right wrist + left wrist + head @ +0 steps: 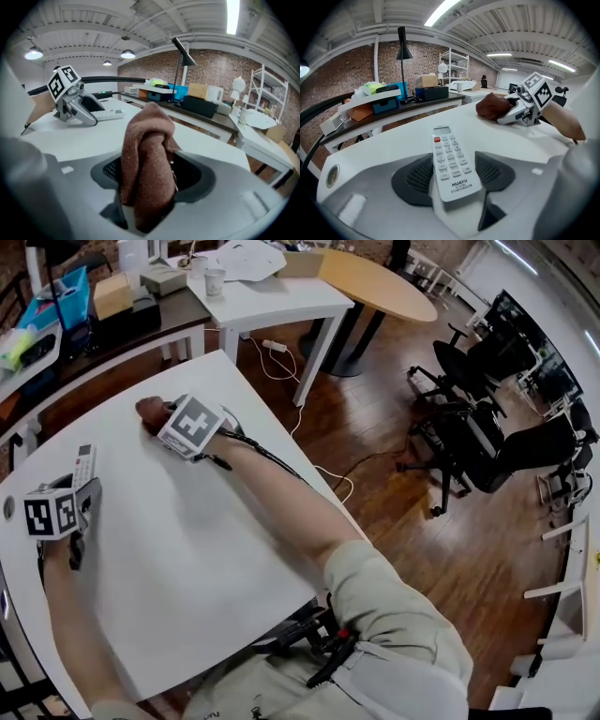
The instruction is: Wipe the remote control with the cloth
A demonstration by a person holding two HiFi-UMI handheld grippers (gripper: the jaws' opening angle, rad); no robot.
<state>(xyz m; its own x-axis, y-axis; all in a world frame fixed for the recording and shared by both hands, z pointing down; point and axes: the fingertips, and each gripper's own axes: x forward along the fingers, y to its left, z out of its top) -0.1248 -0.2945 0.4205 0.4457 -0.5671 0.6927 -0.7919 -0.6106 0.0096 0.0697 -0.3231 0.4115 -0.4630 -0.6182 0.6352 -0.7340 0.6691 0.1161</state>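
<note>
Remote control (pixel 451 161) and cloth (pixel 145 164) over white table (pixel 187 549); wood floor (pixel 394 512), brick wall (pixel 356 70).

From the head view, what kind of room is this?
Probably an open-plan office or workshop: black office chairs on a wood floor, white desks, and a brick wall behind a desk lamp.

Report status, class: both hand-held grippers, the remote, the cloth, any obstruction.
Left hand-held gripper closed on remote control. Right hand-held gripper pinching brown cloth. Cloth and remote apart, wiping not begun. No obstruction seen between them.
</note>
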